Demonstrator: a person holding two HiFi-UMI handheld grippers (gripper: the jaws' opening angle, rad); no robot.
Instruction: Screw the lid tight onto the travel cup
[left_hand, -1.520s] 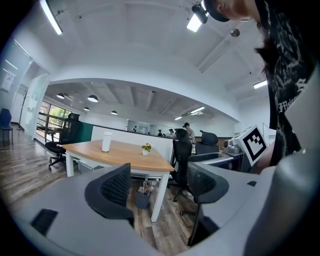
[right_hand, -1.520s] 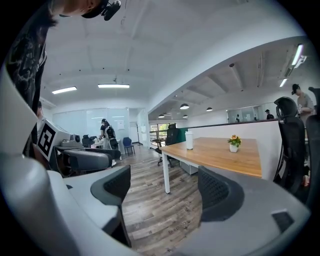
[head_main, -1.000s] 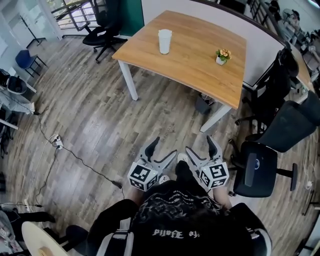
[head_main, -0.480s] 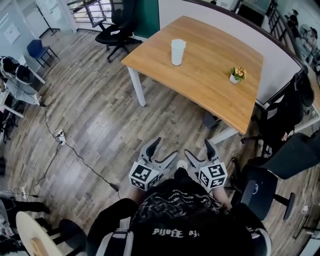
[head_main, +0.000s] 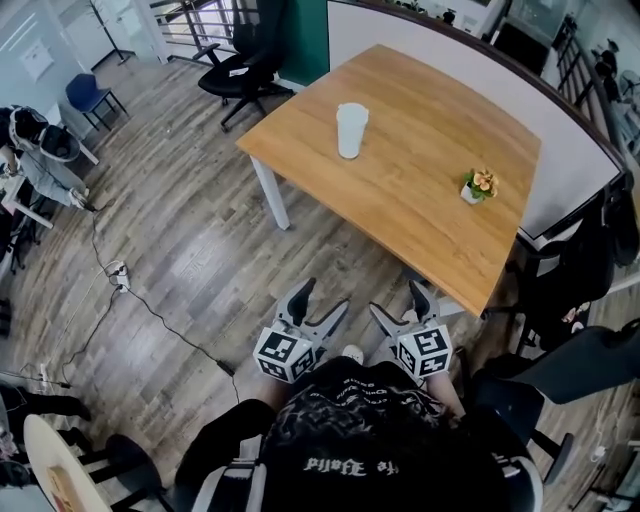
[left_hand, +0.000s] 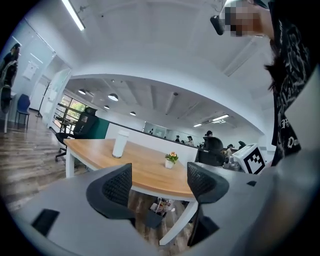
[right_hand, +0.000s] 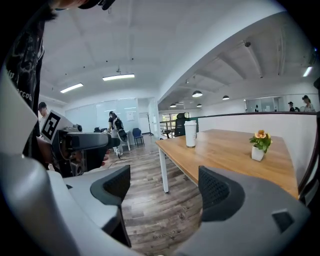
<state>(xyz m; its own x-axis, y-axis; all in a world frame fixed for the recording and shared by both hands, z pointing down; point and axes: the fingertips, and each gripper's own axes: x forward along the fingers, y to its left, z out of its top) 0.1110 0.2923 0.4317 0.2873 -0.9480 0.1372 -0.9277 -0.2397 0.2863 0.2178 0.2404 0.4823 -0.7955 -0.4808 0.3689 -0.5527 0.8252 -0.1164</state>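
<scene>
Two hand-held grippers sit close in front of the person's body, and neither carries anything. The left gripper (head_main: 322, 298) has its black ribbed jaws spread wide, with only floor and table showing between them. The right gripper (head_main: 398, 300) is spread just as wide and is equally empty.

The tall white travel cup (head_main: 351, 130) stands upright on the light wooden table (head_main: 420, 150), near its far left corner and well apart from both grippers. A small white pot of orange flowers (head_main: 481, 186) stands further along the tabletop, away from the cup. A lid seems to sit on the cup's top, but it is too small here to tell how far it is threaded.

By my reading, the step in hand is the approach, and no screwing has begun. The next move calls for bringing both grippers over the tabletop. One would clamp the cup's body to keep it from spinning or tipping. The other would close squarely around the lid and twist it.
</scene>
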